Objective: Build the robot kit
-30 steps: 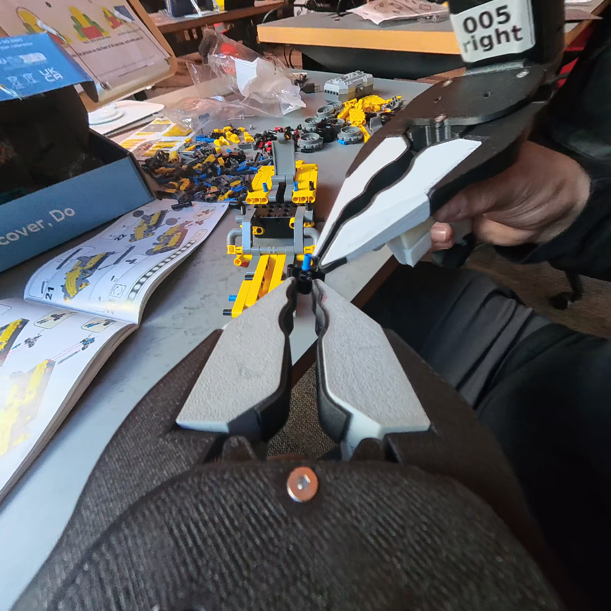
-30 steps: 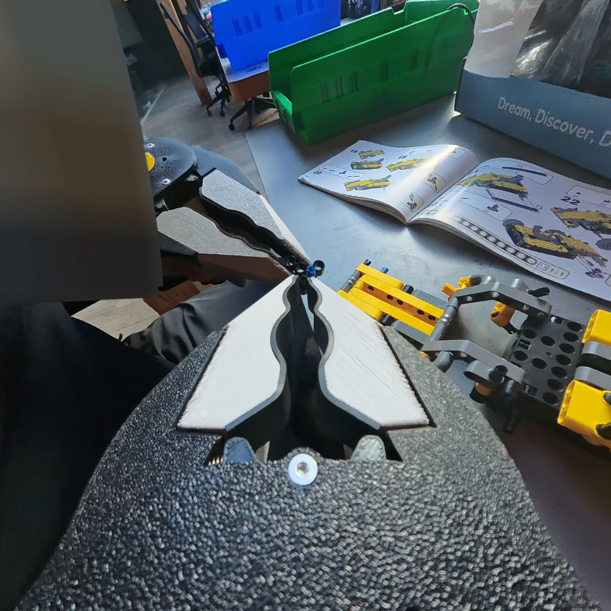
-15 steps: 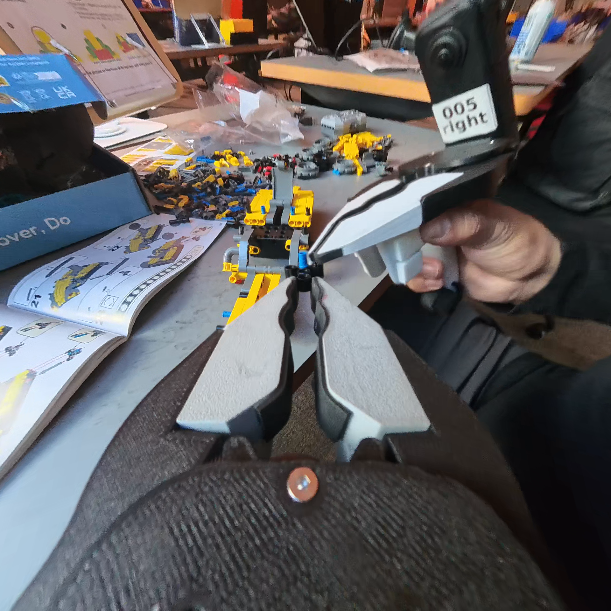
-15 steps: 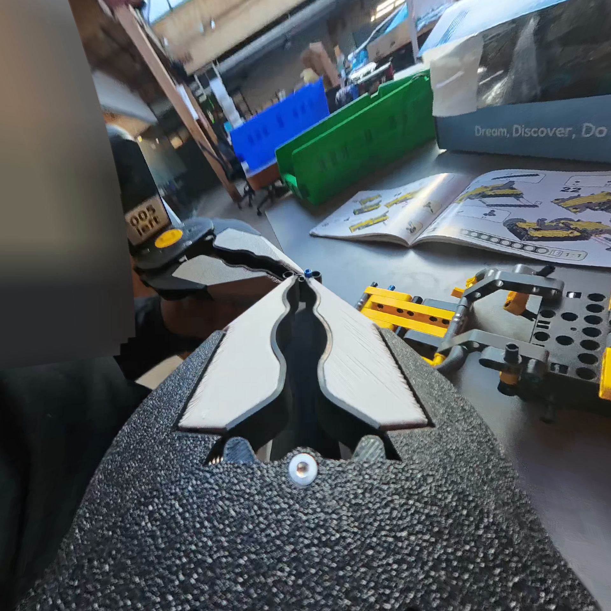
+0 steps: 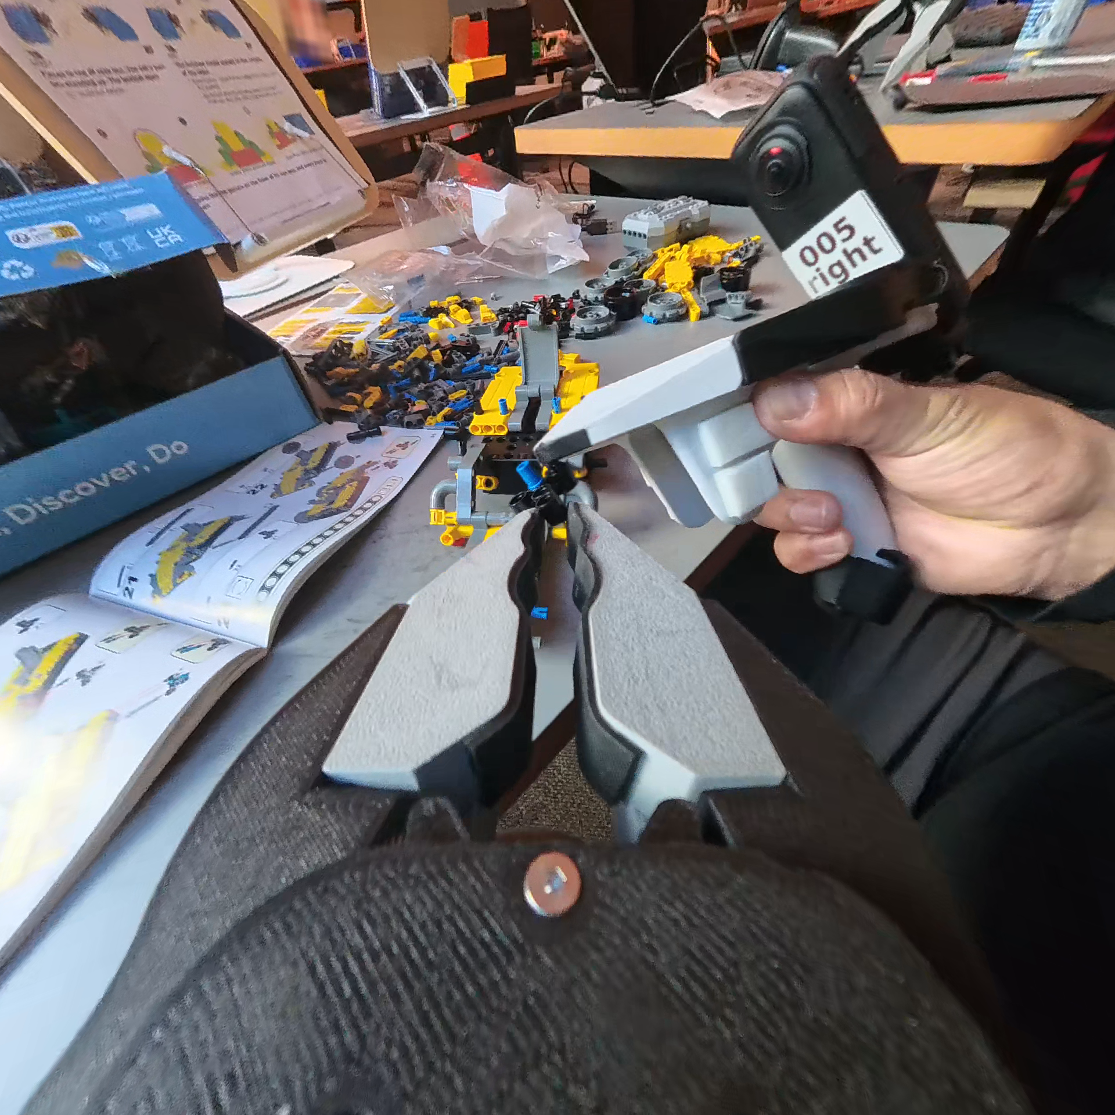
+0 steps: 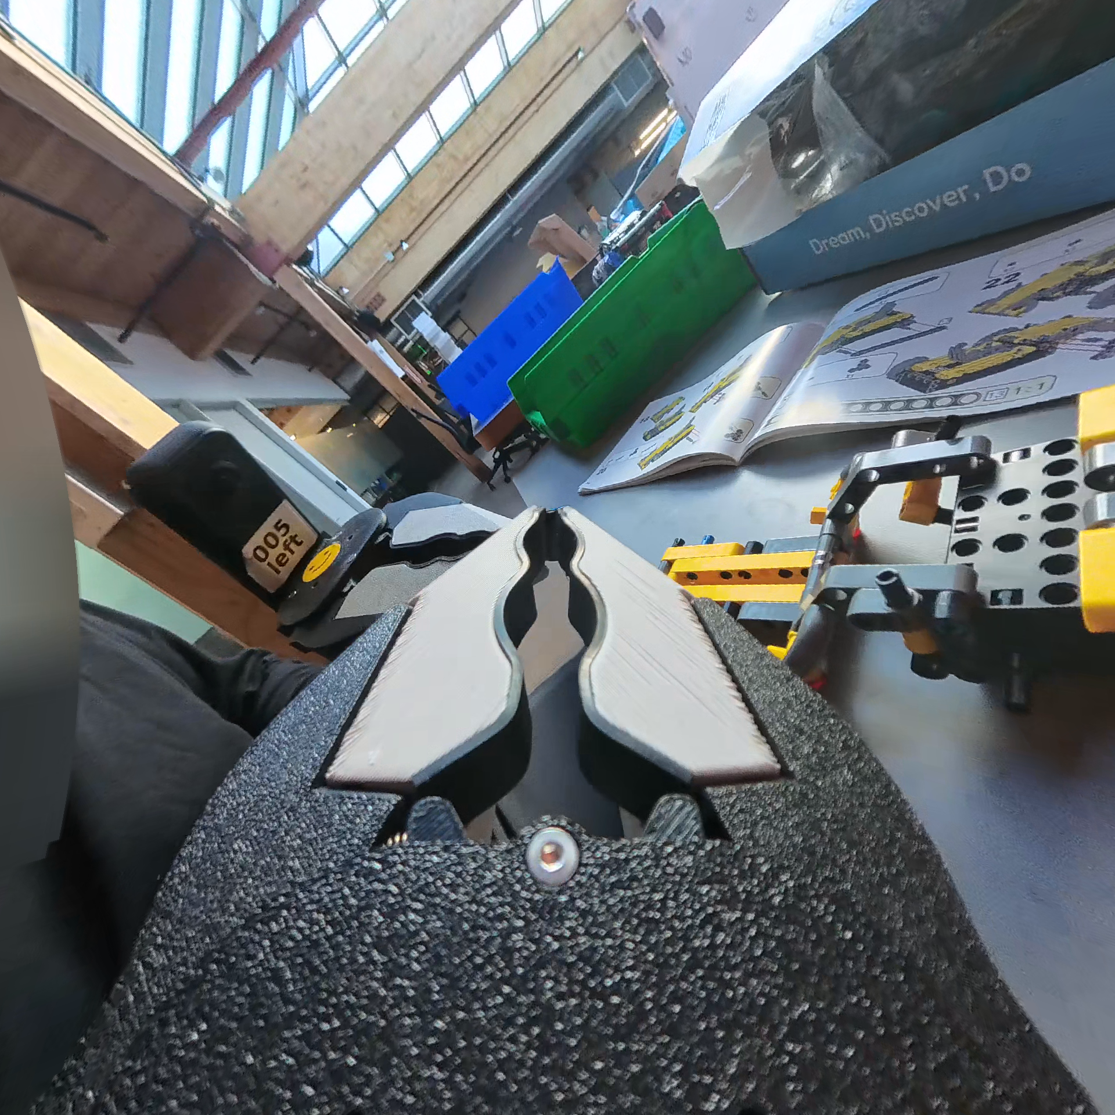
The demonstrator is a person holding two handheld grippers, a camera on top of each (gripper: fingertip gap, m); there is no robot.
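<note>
Just off the table edge (image 5: pixel 682 579), the left gripper (image 5: pixel 550 513) is clamping a small black connector (image 5: pixel 546 498) while the right gripper (image 5: pixel 543 449), tips pinched together, is meeting it, seemingly steadying it above the half-built yellow model (image 5: pixel 513 416).

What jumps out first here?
Two grippers meet tip to tip over the table edge: the left gripper pinches a small black connector piece carrying a blue pin, and the right gripper closes in from the right. Just behind sits the half-built yellow and grey model, with an open instruction booklet to its left.
</note>
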